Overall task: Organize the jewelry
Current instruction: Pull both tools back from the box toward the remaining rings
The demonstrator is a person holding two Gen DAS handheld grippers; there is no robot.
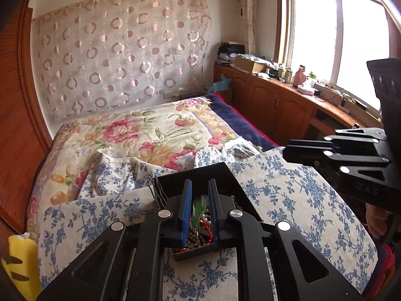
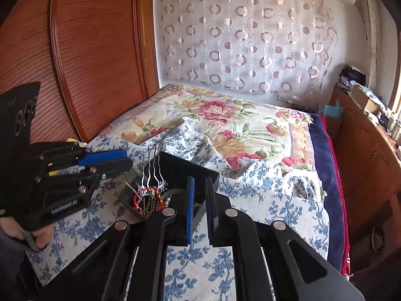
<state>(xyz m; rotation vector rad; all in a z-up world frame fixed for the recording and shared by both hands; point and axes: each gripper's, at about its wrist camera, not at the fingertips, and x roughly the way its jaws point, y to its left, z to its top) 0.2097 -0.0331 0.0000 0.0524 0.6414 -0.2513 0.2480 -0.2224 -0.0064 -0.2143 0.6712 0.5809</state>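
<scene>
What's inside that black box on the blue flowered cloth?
The black box holds a tangle of jewelry: a red bead bracelet, dark bead strings and silver hairpins sticking up. The grippers cover part of it, and the bottom is hidden.

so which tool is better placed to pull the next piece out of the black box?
Probably left. The left tool sits directly over the beads in the black box, pads nearly together. The right tool is shut, over the box's right wall.

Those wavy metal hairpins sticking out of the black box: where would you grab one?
Pinch a hairpin by its upright prongs, coming from above: they rise clear of the black box, while its lower end sits in tangled beads.
</scene>
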